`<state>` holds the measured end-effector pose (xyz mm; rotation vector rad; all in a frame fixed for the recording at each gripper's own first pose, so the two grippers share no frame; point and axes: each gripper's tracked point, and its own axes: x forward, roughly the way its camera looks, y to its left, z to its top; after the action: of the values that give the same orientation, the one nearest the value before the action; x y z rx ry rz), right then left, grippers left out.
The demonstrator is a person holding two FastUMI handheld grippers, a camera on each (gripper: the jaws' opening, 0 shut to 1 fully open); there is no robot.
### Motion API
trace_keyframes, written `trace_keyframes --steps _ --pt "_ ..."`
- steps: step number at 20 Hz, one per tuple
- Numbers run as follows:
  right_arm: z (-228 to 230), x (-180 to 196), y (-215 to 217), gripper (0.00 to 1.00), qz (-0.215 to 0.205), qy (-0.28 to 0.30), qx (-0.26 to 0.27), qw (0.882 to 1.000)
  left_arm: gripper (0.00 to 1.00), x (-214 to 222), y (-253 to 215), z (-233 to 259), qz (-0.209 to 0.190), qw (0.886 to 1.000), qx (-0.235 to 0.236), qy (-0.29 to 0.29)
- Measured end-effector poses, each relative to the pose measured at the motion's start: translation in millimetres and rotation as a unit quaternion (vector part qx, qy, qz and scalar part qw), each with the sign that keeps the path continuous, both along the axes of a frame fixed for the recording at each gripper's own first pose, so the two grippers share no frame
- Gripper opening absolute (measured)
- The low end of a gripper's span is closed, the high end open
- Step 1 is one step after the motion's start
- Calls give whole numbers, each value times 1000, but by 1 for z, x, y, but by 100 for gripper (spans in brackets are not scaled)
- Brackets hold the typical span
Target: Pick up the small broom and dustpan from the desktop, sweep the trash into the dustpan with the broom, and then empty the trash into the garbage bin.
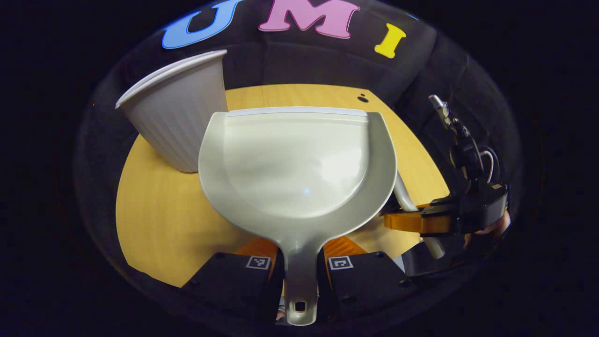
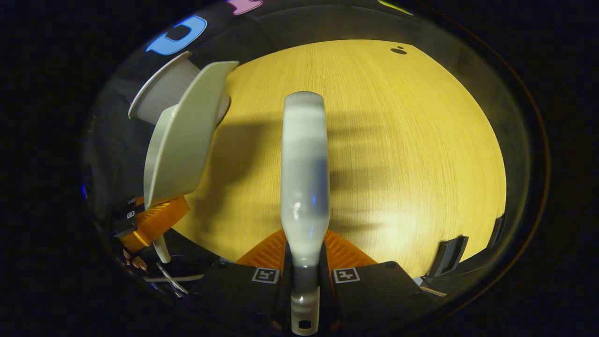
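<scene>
A: Left gripper (image 1: 299,262) — state?

B: Clamped on the dustpan (image 1: 297,168). The handle is pinched between both fingers, low in the left gripper view, and the handle end with its hole is seen sticking back past them. The pan is held straight ahead of the gripper, open face shown to the camera, pale lip at the far edge.

A: Anything in the pan?

B: No trash is made out; only glare is seen on the surface.

A: Garbage bin?

B: A white ribbed garbage bin (image 1: 180,112) is seen ahead and to the left of the left gripper, just behind the pan's left shoulder and partly covered by it. It stands on the wooden desktop (image 1: 154,215). Contact between pan and bin cannot be told.

A: Right gripper (image 2: 304,267)?

B: Closed on the small broom (image 2: 304,173). Its handle is gripped between both fingers in the right gripper view and the broom is pointed straight forward over the table, blurred. Bristles cannot be made out.

A: Relative placement of the two?

B: From the right gripper, the dustpan is seen edge-on, ahead and to the left, with the bin rim behind it. From the left gripper, the right gripper is seen off to the right, lower than the pan's lip, with a pale handle running through it.

A: Other marks?

B: A small dark spot (image 2: 398,50) is noted on the far desktop.
</scene>
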<state>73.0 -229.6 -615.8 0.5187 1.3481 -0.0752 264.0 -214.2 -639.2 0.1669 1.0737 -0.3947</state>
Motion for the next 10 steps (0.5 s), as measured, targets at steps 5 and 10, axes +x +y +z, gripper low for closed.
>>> trace_keyframes --steps 5,10 --pt "-33 -3 6 28 -17 42 8 999 29 -10 14 -49 62 993 3 96" --pt "-50 5 0 28 -15 64 6 998 29 -8 19 -58 91 988 31 120"
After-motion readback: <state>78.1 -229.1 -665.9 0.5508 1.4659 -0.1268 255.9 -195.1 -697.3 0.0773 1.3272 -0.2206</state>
